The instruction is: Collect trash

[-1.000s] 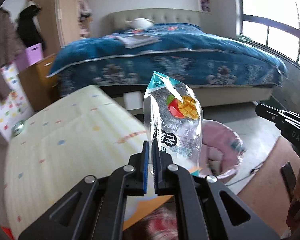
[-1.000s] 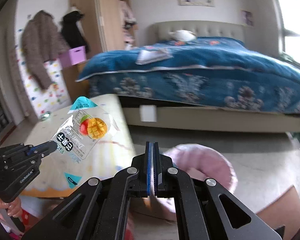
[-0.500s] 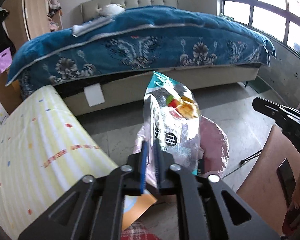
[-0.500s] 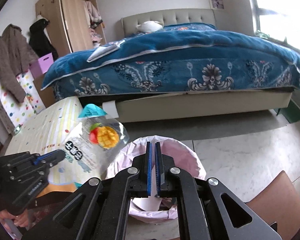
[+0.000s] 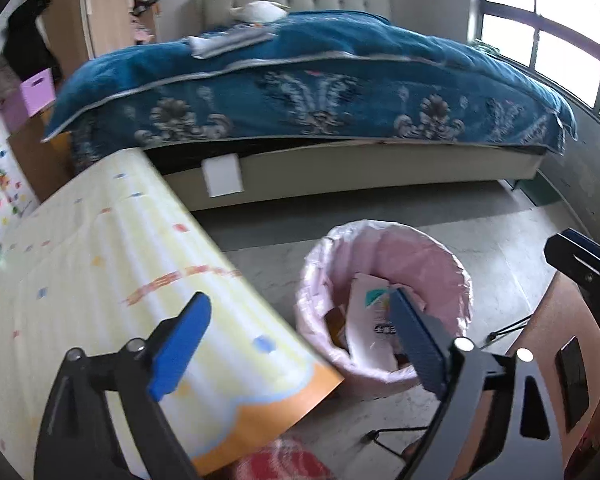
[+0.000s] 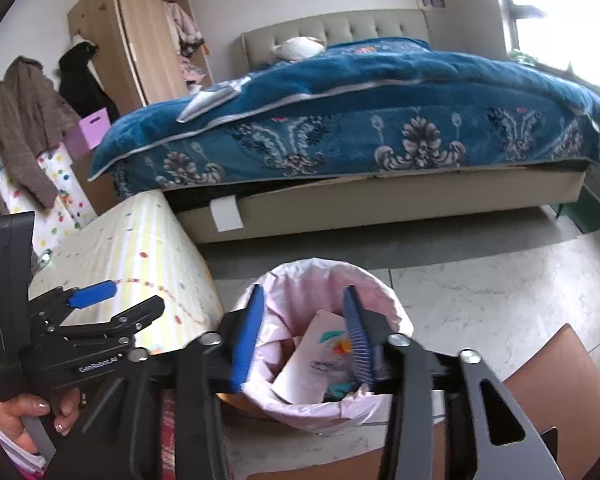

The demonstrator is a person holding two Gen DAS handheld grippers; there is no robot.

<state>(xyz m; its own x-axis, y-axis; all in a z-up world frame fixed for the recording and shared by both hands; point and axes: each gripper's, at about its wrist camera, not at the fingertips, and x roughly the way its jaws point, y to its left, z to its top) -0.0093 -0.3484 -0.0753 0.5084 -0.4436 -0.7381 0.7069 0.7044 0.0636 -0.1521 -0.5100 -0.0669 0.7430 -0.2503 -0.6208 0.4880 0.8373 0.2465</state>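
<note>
Dropped mango snack bag now inside pink-lined trash bin, so left gripper and right gripper spread wide, holding nothing.

Daylight enters from the window on the right, blown out to white glare in both views; the room is evenly bright with soft shadows; fisheye curvature bends the edges, corners vignette black; the left view appears slightly motion-blurred, particularly the table.
</note>
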